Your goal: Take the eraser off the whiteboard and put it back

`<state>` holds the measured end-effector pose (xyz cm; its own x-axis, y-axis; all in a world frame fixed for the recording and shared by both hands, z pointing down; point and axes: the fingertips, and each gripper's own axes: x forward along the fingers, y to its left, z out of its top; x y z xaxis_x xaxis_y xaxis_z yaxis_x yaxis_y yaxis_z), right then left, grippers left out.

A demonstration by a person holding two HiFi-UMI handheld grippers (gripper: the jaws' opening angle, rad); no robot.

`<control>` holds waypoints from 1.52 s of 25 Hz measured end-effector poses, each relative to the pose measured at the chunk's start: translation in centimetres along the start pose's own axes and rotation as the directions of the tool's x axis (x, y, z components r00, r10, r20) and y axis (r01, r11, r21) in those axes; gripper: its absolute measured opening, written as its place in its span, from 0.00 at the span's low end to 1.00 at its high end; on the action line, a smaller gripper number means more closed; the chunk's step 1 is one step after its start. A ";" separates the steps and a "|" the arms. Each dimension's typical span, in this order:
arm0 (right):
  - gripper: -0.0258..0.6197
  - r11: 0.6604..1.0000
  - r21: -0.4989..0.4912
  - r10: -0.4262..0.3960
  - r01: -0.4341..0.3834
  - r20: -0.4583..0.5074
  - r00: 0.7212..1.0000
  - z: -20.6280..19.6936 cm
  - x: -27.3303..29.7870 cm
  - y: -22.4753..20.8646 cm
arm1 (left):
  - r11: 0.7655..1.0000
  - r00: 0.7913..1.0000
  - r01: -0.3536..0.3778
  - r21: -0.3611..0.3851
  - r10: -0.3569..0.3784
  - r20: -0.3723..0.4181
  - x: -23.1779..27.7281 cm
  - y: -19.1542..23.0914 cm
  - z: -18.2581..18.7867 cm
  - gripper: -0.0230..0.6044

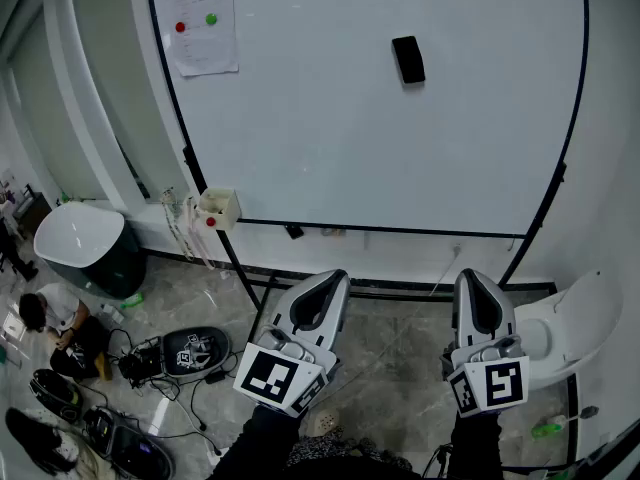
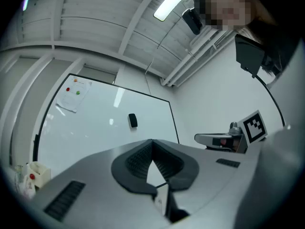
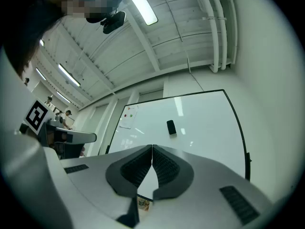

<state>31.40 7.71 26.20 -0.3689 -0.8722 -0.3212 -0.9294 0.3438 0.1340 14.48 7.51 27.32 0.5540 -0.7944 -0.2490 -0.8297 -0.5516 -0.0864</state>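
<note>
A black eraser clings to the whiteboard, upper right of its middle; it also shows as a small dark block in the left gripper view and the right gripper view. Both grippers hang well short of the board, tilted a little upward. The left gripper is shut, its tips meeting with nothing between them. My right gripper is shut and empty too. Neither touches the eraser.
A paper sheet with coloured magnets hangs at the board's top left. A small white box sits at the lower left corner of the frame. On the floor: a white tub, bags and cables, and a crouching person at the left.
</note>
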 end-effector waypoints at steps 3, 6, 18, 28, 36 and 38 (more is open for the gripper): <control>0.05 1.000 0.002 0.003 -0.003 -0.013 1.000 -0.9 1.0 0.5 | 1.000 1.000 -0.010 -0.015 0.010 -0.011 0.2 1.3 -1.1 0.05; 0.05 1.000 -0.005 -0.002 0.002 -0.021 1.000 -1.7 2.6 0.7 | 1.000 1.000 -0.009 -0.025 0.009 -0.007 0.9 2.9 -1.8 0.05; 0.05 0.997 -0.058 -0.059 0.058 -0.013 0.998 -3.7 12.6 1.1 | 0.998 0.999 0.042 -0.052 -0.040 0.031 7.5 12.2 -3.6 0.05; 0.05 0.991 -0.070 -0.118 0.117 -0.004 0.993 -5.4 19.4 0.8 | 0.994 0.994 0.106 -0.040 -0.105 0.038 11.9 17.4 -4.4 0.05; 0.05 0.988 -0.095 -0.123 0.123 0.001 0.992 -5.4 22.5 0.0 | 0.991 0.990 0.130 -0.038 -0.128 0.053 14.5 19.2 -4.2 0.05; 0.05 0.988 -0.100 -0.122 0.121 -0.001 0.993 -5.5 23.1 -0.5 | 0.990 0.989 0.137 -0.039 -0.135 0.055 15.5 19.2 -4.4 0.05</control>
<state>23.40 -14.51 23.86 -0.2528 -0.9079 -0.3345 -0.9620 0.1988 0.1872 7.45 -16.49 26.03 0.6565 -0.6972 -0.2880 -0.7423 -0.6649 -0.0823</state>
